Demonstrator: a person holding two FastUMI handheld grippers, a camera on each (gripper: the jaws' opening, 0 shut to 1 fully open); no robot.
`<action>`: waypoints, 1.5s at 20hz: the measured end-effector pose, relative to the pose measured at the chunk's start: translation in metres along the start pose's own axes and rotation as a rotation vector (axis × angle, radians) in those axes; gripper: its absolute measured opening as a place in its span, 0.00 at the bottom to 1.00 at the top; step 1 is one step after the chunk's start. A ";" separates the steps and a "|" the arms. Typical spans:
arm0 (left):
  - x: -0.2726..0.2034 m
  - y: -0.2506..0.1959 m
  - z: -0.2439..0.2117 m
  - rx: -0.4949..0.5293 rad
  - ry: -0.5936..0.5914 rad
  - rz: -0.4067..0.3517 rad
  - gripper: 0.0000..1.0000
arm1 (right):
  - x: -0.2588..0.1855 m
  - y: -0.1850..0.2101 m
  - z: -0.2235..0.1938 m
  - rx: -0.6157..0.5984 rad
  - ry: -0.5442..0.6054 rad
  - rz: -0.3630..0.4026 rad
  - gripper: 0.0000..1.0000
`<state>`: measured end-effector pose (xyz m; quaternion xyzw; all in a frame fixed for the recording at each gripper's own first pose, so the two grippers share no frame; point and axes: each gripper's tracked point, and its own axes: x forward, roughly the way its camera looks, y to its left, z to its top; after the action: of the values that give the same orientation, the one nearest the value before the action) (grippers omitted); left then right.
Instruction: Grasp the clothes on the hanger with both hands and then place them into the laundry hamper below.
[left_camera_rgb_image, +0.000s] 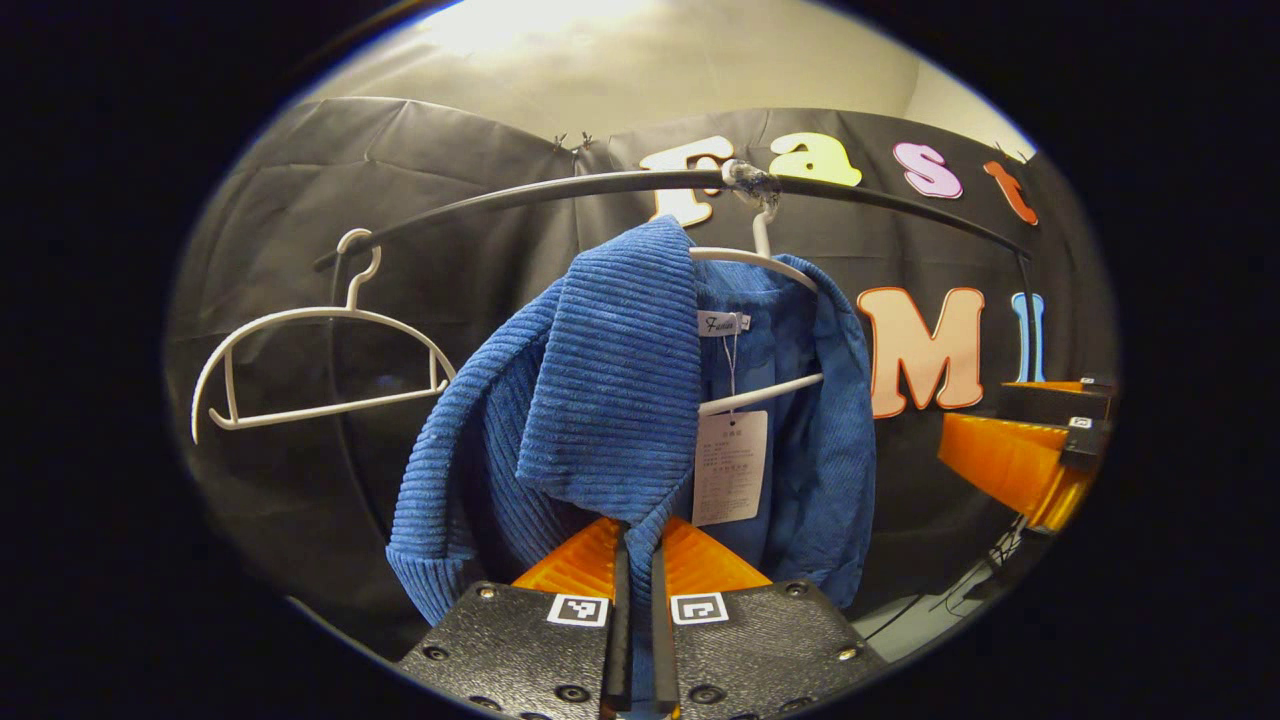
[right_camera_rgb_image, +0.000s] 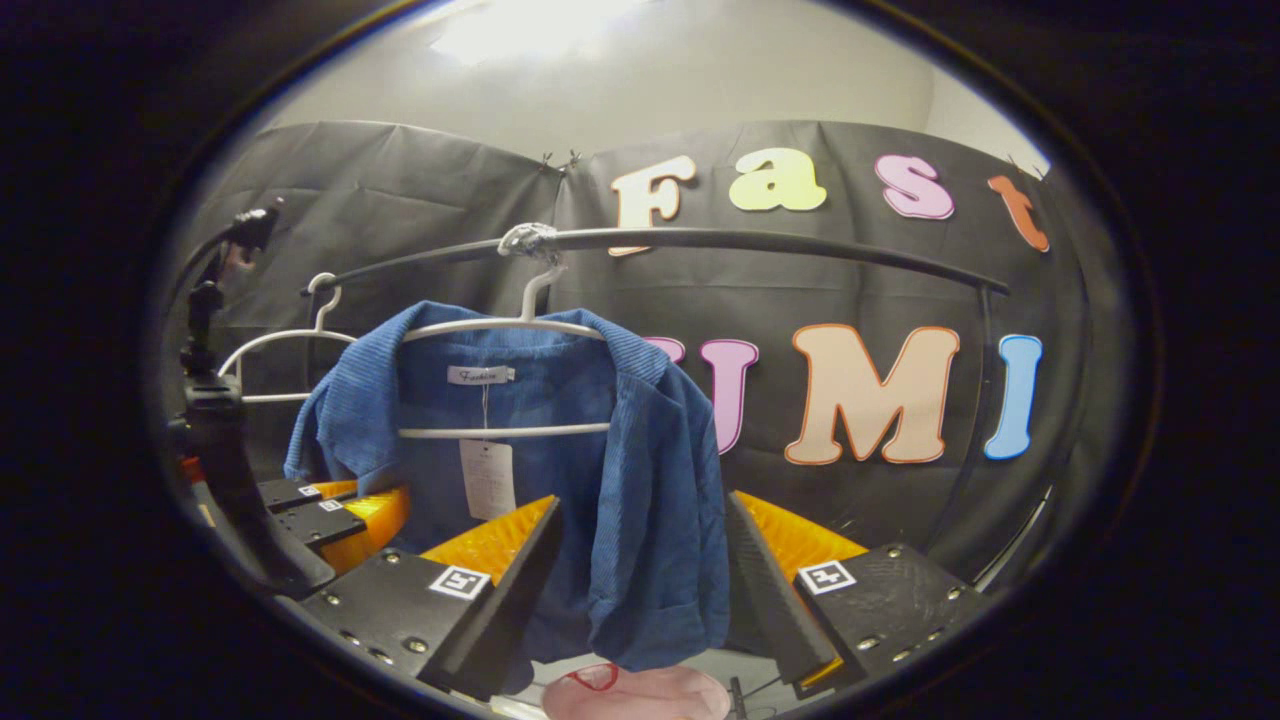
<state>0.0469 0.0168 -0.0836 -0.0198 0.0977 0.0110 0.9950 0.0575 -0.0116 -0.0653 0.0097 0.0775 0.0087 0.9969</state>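
My left gripper (left_camera_rgb_image: 637, 600) has its jaws nearly pressed together, pinching a fold of the blue jacket (left_camera_rgb_image: 620, 400) between them; the ribbed cloth drops straight into the thin gap. The jacket hangs on a white hanger (left_camera_rgb_image: 760, 262) hooked over the dark rail (left_camera_rgb_image: 560, 186), with one side pulled up and folded over toward me. A paper tag (left_camera_rgb_image: 730, 466) dangles on a string from the collar label. Off to the left of the rail, a second white hanger (left_camera_rgb_image: 320, 360) hangs bare. My right gripper (left_camera_rgb_image: 1030, 440) shows at the right edge of the left gripper view.

From the right gripper view, my right gripper (right_camera_rgb_image: 640, 580) has its jaws spread wide, one finger on each side of the jacket's (right_camera_rgb_image: 640, 480) hanging edge, and I cannot tell that either finger touches the cloth. The jacket sits on its hanger (right_camera_rgb_image: 500, 325) under the rail (right_camera_rgb_image: 760, 242), tag (right_camera_rgb_image: 487, 478) hanging inside. My left gripper (right_camera_rgb_image: 335, 505) is low at the left, against the jacket's other side. Below the hem, something pink (right_camera_rgb_image: 640, 695) lies at the bottom.
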 end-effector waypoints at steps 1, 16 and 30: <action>-0.001 0.000 0.000 -0.004 0.002 -0.011 0.09 | 0.005 0.001 -0.002 -0.002 0.001 0.000 0.94; -0.016 0.009 0.005 0.017 0.000 -0.064 0.07 | 0.089 0.021 -0.028 0.000 0.011 -0.011 0.96; -0.022 0.016 0.010 0.029 -0.017 -0.075 0.07 | 0.118 0.012 -0.094 -0.027 0.177 -0.072 0.39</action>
<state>0.0264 0.0326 -0.0696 -0.0091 0.0885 -0.0274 0.9957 0.1595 0.0039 -0.1760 -0.0072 0.1654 -0.0253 0.9859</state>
